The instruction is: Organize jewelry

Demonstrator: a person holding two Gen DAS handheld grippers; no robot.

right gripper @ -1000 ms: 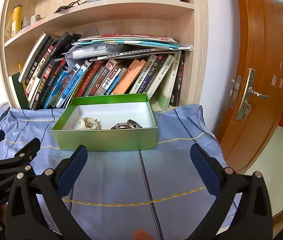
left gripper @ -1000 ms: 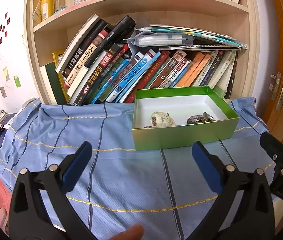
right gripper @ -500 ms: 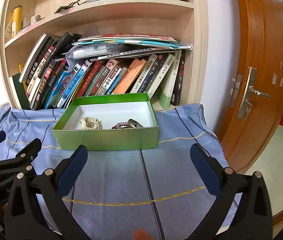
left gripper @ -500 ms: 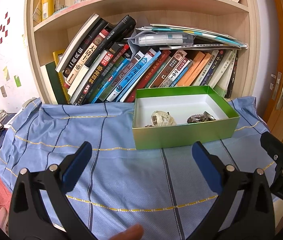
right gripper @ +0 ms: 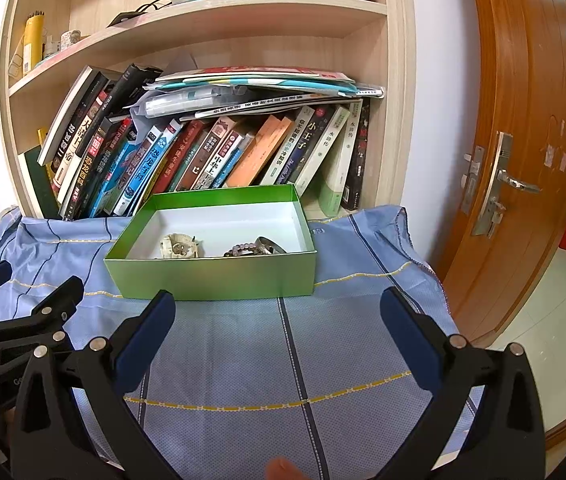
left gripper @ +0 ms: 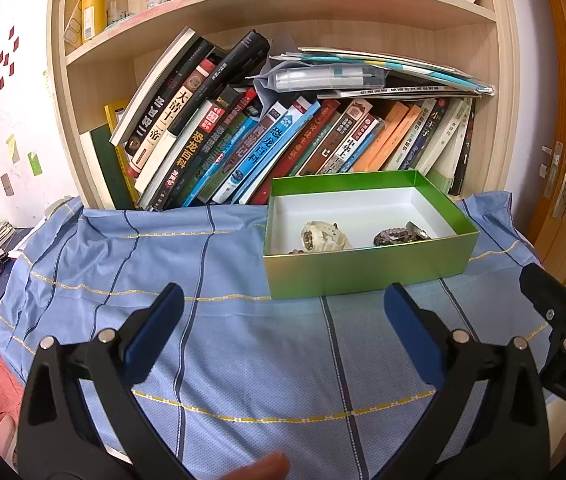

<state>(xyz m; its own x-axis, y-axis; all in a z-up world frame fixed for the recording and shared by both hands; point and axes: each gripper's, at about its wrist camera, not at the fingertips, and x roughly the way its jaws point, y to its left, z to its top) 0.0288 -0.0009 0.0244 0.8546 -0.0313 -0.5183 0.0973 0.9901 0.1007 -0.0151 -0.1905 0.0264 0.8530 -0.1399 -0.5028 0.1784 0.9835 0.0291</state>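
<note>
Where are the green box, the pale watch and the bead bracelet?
green box (left gripper: 367, 270), left wrist view, on its front wall.
pale watch (left gripper: 323, 236), left wrist view, on its case.
bead bracelet (right gripper: 243, 249), right wrist view, on the beads.

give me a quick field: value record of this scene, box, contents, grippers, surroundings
box: green box, lid off, white inside, on the blue cloth
contents: pale watch left, dark bead bracelet right, both near the front wall
left gripper: jaws wide apart, holding nothing, short of the box
right gripper: jaws wide apart, holding nothing, short of the box
behind: bookshelf with leaning books
right side: wooden door
</note>
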